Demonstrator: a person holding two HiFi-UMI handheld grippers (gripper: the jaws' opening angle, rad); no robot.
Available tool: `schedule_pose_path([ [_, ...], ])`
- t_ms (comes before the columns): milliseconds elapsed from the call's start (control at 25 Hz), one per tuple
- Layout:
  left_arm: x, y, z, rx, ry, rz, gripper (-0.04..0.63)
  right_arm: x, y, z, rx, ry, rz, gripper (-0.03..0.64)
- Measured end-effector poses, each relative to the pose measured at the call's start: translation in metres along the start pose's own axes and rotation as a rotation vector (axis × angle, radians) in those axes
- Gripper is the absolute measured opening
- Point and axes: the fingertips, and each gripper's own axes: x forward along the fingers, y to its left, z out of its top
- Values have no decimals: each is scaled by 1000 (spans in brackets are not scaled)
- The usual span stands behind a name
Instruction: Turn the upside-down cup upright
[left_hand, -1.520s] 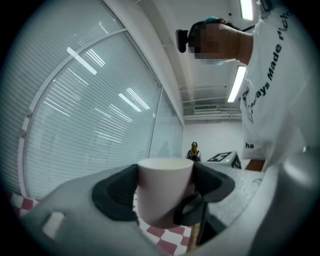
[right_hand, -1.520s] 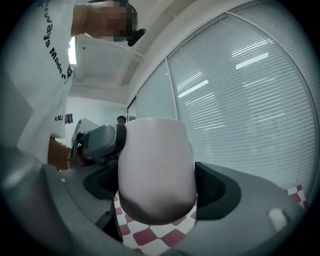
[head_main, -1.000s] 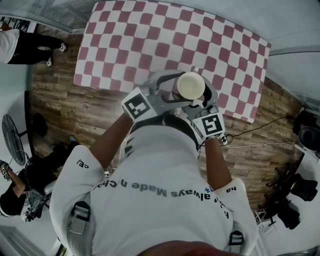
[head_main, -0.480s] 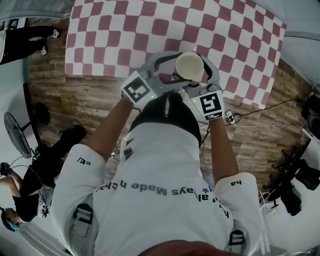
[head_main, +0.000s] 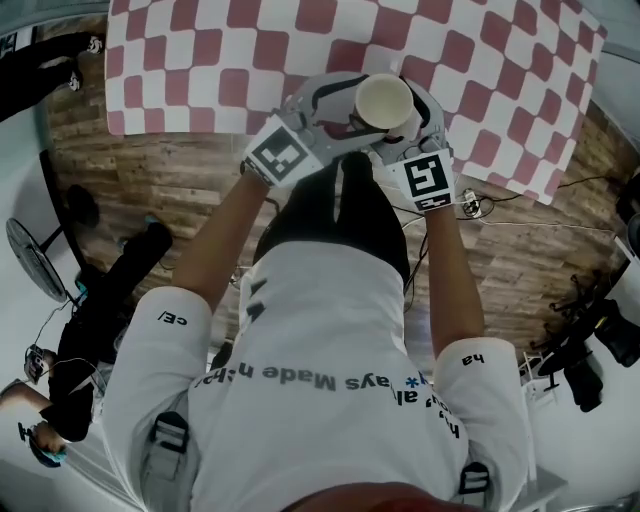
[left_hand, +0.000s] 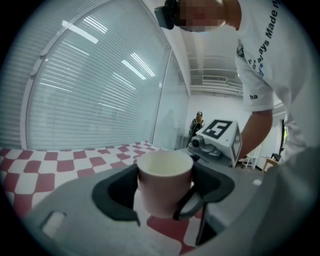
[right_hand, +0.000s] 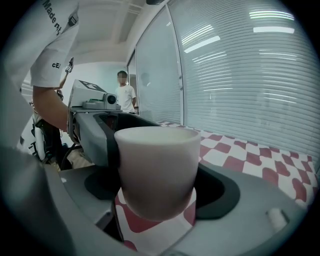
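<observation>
Cup (head_main: 384, 101) upright, mouth up, axis seemingly vertical.

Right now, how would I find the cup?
Look for the red-and-white checked table. Over its near edge the left gripper and right gripper meet. The cup between them is the only pale, round thing, with its open mouth facing up.

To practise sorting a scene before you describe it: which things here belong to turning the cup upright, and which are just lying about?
Job in hand: cup, mouth up, clasped by left gripper and right gripper; checkered table beneath.

Lying about: floor fan; cables on the floor; window blinds; bystander in the background.
</observation>
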Motion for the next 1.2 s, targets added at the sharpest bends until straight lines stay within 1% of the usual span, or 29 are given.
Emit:
schedule_pose_path([
  [240,12,5,-32,8,23,4,347,15,-5,-31,11,13,-1,430],
  [400,15,6,-45,67,56,3,347,23,-8,-40,6,15,-8,430],
  [480,20,6,-50,78,61,4,347,24,-10,-47,7,22,-11,430],
  [640,26,7,-56,69,55,16,347,28,-11,-59,12,38,-13,430],
  [800,26,6,-67,74,77,11,347,30,-10,-66,7,53,-12,430],
  [920,27,6,-66,58,55,23,347,31,-10,-68,3,47,-10,430],
  [1040,28,7,-67,56,56,27,348,31,-11,-68,-5,48,-7,433],
  [1080,28,7,-68,56,65,24,348,30,-11,-68,-7,52,-6,435],
  [1200,26,2,-67,52,93,17,354,24,-11,-65,-6,69,4,475],
])
